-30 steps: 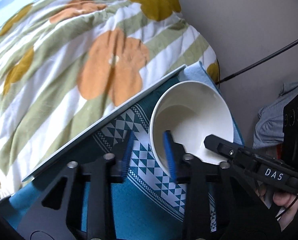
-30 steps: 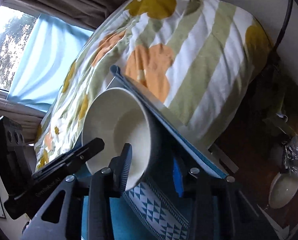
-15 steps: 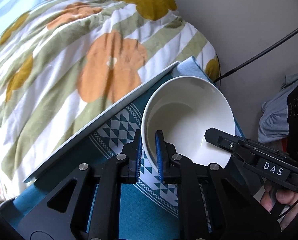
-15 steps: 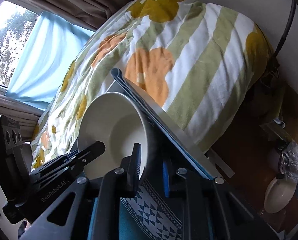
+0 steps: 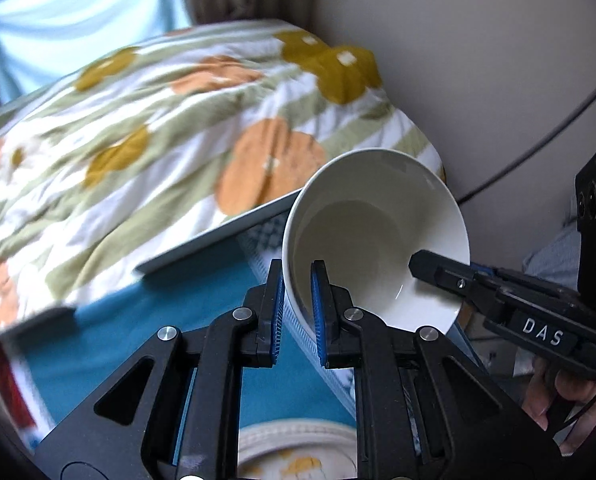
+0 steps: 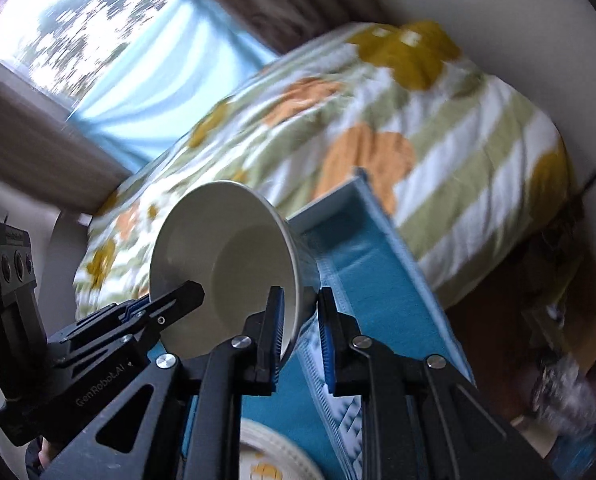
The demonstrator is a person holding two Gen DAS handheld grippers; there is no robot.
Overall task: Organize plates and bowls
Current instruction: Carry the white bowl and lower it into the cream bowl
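Observation:
A plain white bowl (image 5: 373, 240) hangs tilted in the air over a teal patterned mat (image 5: 146, 344). My left gripper (image 5: 298, 280) is shut on its rim, one blue pad inside and one outside. My right gripper (image 6: 299, 312) is shut on the opposite rim of the same bowl (image 6: 226, 256). Each gripper shows in the other's view: the right one (image 5: 421, 260) enters from the right, the left one (image 6: 190, 292) from the left. Below, at the bottom edge, lies a cream plate (image 5: 294, 452) with orange marks, also seen as the plate (image 6: 274, 460) in the right wrist view.
A floral striped quilt (image 5: 178, 132) covers the bed behind the table edge (image 5: 218, 236). A wall with a black cable (image 5: 537, 148) stands to the right. A window with a blue curtain (image 6: 146, 80) is beyond. Clutter lies on the floor (image 6: 569, 380) at the right.
Both grippers have closed onto the bowl's rim and lifted it off the mat. The views have risen and the plate has come into sight below.

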